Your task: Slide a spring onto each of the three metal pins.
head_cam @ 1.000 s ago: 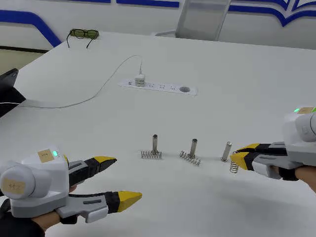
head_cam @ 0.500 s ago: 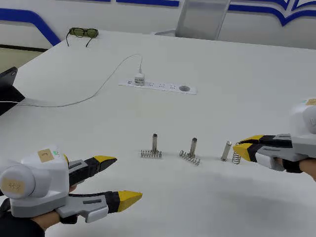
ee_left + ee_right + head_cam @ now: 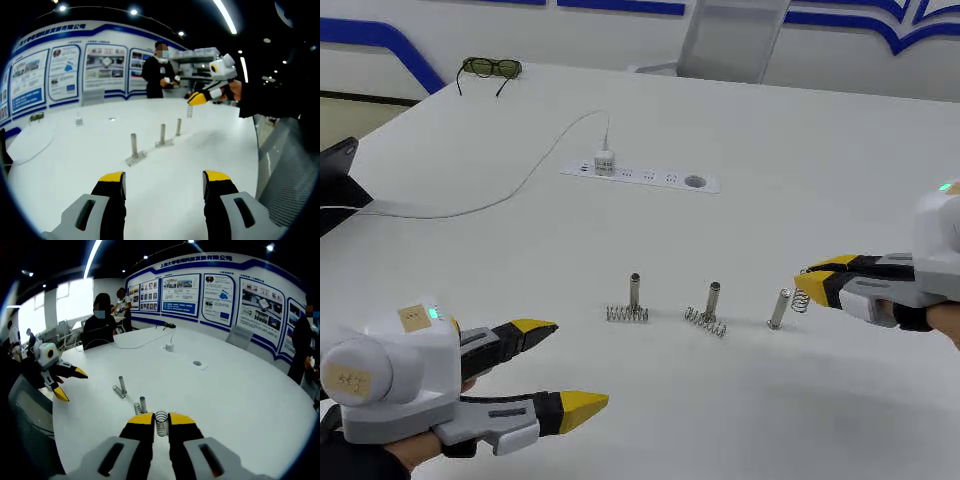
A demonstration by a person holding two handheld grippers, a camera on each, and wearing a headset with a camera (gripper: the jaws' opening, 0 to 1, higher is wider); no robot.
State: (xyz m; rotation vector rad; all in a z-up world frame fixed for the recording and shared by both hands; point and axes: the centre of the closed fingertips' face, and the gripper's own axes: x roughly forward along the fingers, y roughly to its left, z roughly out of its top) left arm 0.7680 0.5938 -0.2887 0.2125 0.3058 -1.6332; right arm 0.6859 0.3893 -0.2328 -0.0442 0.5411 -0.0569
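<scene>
Head view, middle pin (image 3: 713,297): stands upright on the white table (image 3: 820,150), with the middle spring (image 3: 705,321) lying at its foot.
Head view, left pin (image 3: 634,290): upright, near the middle pin on its left, with the left spring (image 3: 626,314) lying at its foot.
Head view, right pin (image 3: 779,308): near the middle pin on its right, leaning a little and bare.
Head view, right claw (image 3: 810,284): right of the middle pin, past the right pin. Its yellow tips are clamped on the held spring (image 3: 800,300), which hangs just beside the right pin's top; I cannot tell whether they touch.
Head view, left claw (image 3: 570,363): well left of the middle pin and nearer the person, tips apart and holding nothing.
Head view, writing: there are tan stickers on the left claw's body, with marks too small to read.
Head view, power strip (image 3: 640,175): well beyond the middle pin, with a charger (image 3: 604,160) plugged in.
Left gripper view, left claw: tips apart and empty, pointing toward the middle pin in the row of three.
Left gripper view, right claw: past the middle pin at the far end of the row, with the held spring dangling from its tips.
Left gripper view, writing: the wall boards (image 3: 62,70) carry a headline in Chinese characters, too small to read.
Right gripper view, right claw: tips closed on the held spring, which stands upright between them.
Right gripper view, middle pin: just beyond the left tip, with its spring beside it and the left pin farther off.
Right gripper view, left claw: well past the middle pin, tips apart.
Right gripper view, writing: there is a Chinese headline over the wall boards, not legible.
</scene>
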